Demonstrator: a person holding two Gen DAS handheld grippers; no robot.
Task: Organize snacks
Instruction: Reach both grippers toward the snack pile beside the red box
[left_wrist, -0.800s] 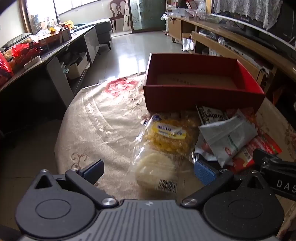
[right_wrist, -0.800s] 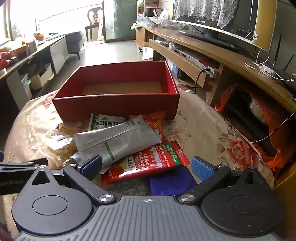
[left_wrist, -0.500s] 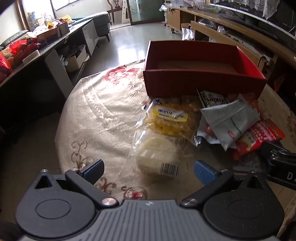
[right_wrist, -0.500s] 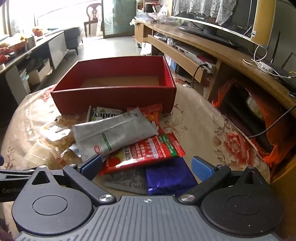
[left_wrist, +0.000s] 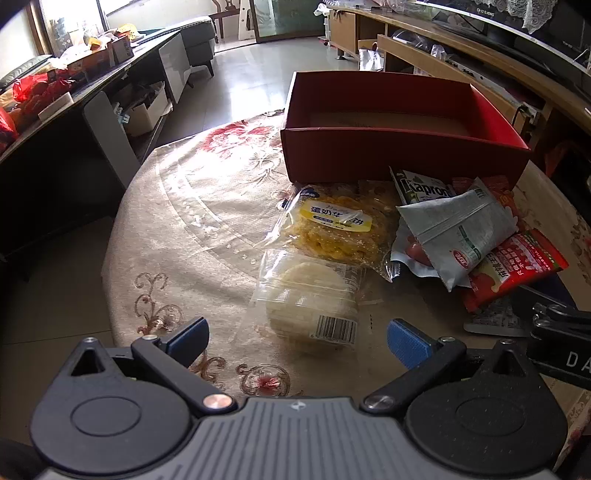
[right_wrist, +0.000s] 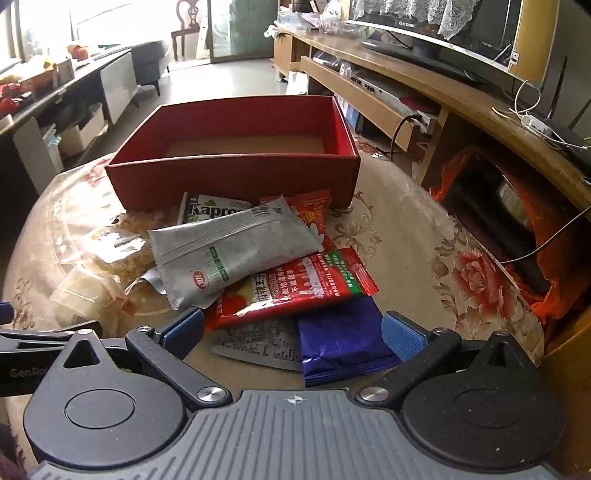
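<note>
Both grippers had drawn back and tipped further down since the earlier frames, so more of the snack pile and the tablecloth showed beneath them. Nearest the left gripper (left_wrist: 297, 338), whose jaws stood spread wide with nothing between them, lay a clear-wrapped pale round cake (left_wrist: 308, 295) with a barcode label, just ahead of the blue pads. The right gripper (right_wrist: 291, 332) was likewise released and empty, hovering over a purple foil packet (right_wrist: 341, 341) and a flat printed sachet (right_wrist: 258, 341) that lay between its fingers without being pinched.

Beyond those, a red chilli-snack packet (right_wrist: 306, 282) overlapped the purple one, a silver pouch (right_wrist: 229, 251) rested on top of it, and a clear bag of yellow crisps (left_wrist: 340, 229) lay to the left, touching the cake's wrapper. A green-and-white Kapron packet (right_wrist: 210, 212) was tucked against the wall of the red box (right_wrist: 236, 177), which stood empty at the far side of the round table (left_wrist: 184, 206).

No snack had yet gone in, so the task seemed to be at its first pick. Next would likely come lowering one gripper over its nearest packet, closing gently on crinkly, slippery film, then lifting it clear over the box wall.
</note>
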